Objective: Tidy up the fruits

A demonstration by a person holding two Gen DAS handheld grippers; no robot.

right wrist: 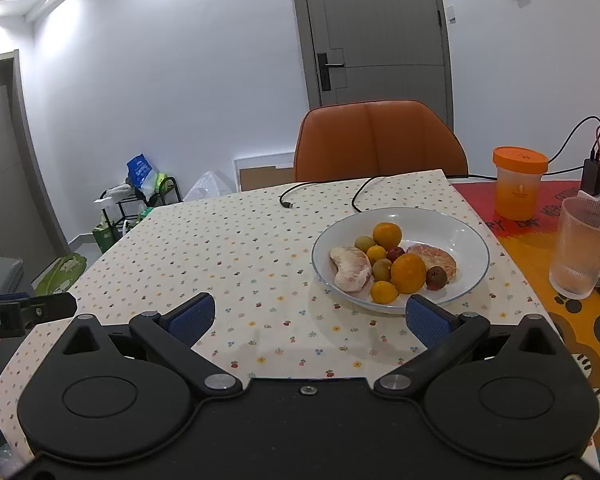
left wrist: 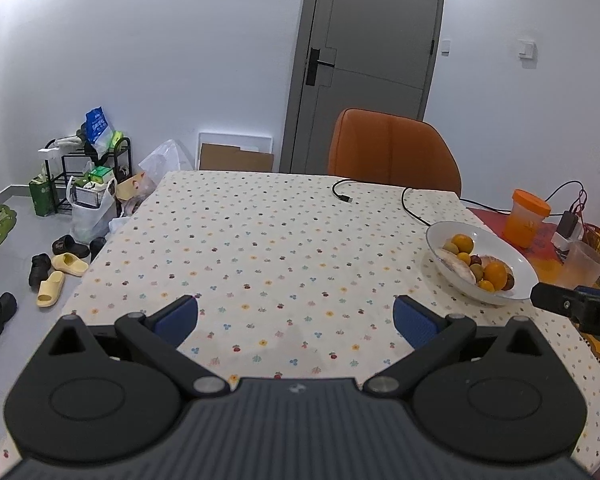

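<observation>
Worktop (right wrist: 260, 248) carries a white bowl (right wrist: 466, 236) at its right side, heaped with fruit. Left hand-held gripper (left wrist: 296, 316) and right hand-held gripper (right wrist: 310, 316) both released, empty. Pomelo segment (right wrist: 352, 266) soft, tears easily: grip lightly mid-body. Oranges (right wrist: 408, 273) firm, round, liable to roll.

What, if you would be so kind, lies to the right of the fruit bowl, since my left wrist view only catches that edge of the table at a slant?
Observer: A ribbed clear glass stands right of the white bowl, on the red and orange cloth.
Operator: Thank you. Can you count the peeled citrus pieces?
Observer: Two: a pale piece at the bowl's left and a pinker one at its right.
Operator: Is the right claw near the bowl?
Observer: The right claw is open and empty, its right pad overlapping the bowl's near rim in the right wrist view; whether it touches, I cannot tell.
</observation>
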